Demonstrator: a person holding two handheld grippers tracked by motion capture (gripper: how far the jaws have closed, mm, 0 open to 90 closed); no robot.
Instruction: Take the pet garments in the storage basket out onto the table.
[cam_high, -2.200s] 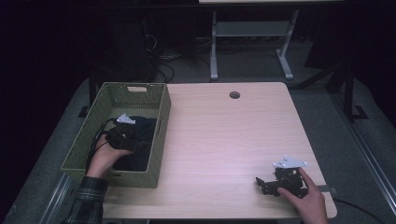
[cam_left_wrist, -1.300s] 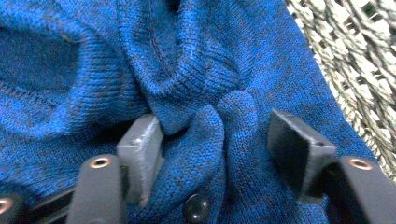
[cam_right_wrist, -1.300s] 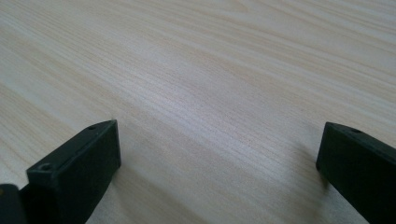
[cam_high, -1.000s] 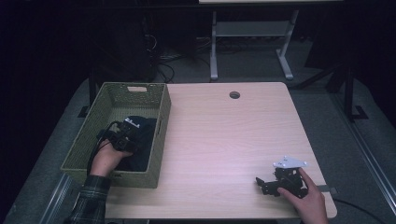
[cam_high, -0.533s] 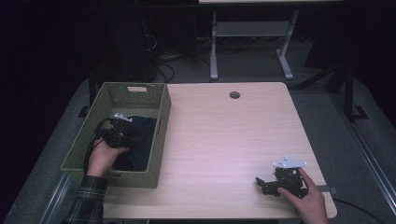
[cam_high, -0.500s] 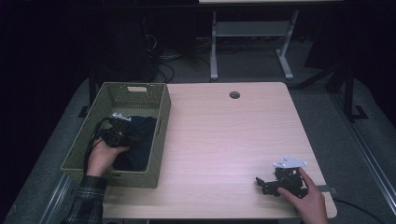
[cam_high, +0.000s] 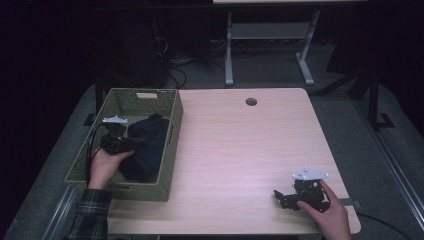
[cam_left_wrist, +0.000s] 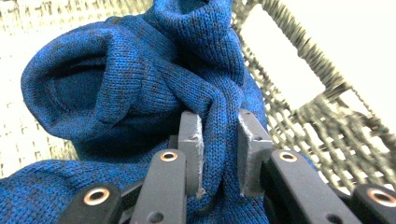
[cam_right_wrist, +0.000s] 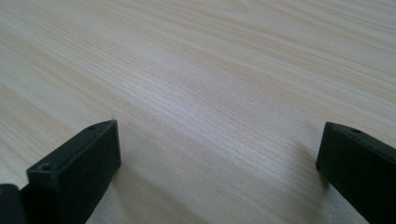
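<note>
Blue knitted garment lies inside the woven basket at the left side of the high view, where it looks almost black. The left hand-held gripper is in the basket too, held by the person's left hand. The left gripper view shows what the high view cannot: its jaws are closed on a thick fold of the garment, with the basket wall behind at the right. At the lower right of the high view, the right hand-held gripper rests on the table. The right gripper view shows its jaws wide apart with nothing between, only wood grain.
</note>
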